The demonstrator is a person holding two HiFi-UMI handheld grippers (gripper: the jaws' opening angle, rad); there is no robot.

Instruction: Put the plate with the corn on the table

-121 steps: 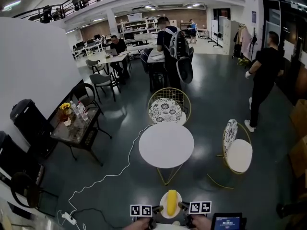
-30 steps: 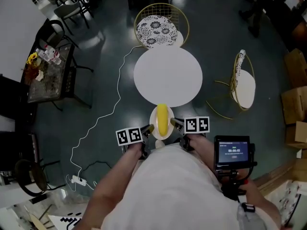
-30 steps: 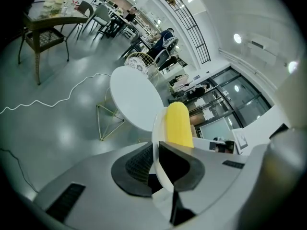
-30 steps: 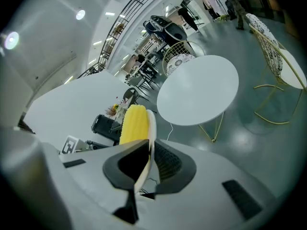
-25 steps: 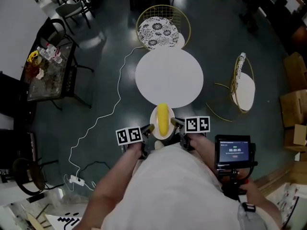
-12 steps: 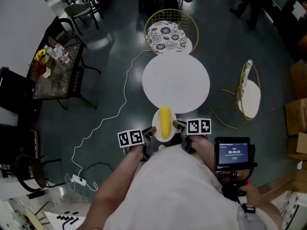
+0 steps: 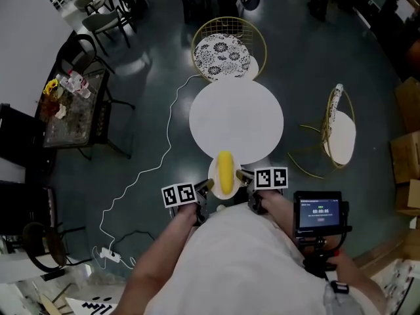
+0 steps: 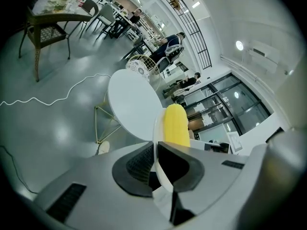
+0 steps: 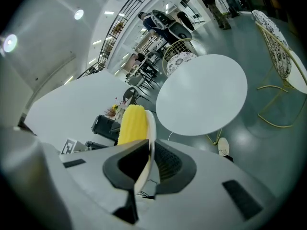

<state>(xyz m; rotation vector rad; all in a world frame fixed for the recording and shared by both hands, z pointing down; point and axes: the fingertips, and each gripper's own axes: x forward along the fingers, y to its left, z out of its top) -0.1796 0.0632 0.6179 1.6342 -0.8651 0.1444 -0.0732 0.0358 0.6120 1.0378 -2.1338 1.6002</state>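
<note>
A small white plate (image 7: 216, 174) carries a yellow corn cob (image 7: 225, 171) and hangs in the air just short of the near edge of the round white table (image 7: 236, 120). My left gripper (image 7: 204, 188) is shut on the plate's left rim, and my right gripper (image 7: 245, 176) is shut on its right rim. In the left gripper view the plate's rim (image 8: 156, 143) runs between the jaws with the corn (image 8: 174, 126) above. The right gripper view shows the plate (image 9: 150, 135), the corn (image 9: 131, 124) and the table (image 9: 201, 101) ahead.
A gold wire chair (image 7: 227, 52) with a patterned cushion stands beyond the table, and another chair (image 7: 338, 132) is to its right. A white cable (image 7: 147, 172) snakes across the dark floor at left. A dark side table (image 7: 72, 107) with flowers stands far left. A handheld screen (image 7: 319, 212) sits at lower right.
The plate with the corn has been carried from well back across the floor up to the table's near edge. Both grippers keep their hold on its rim.
</note>
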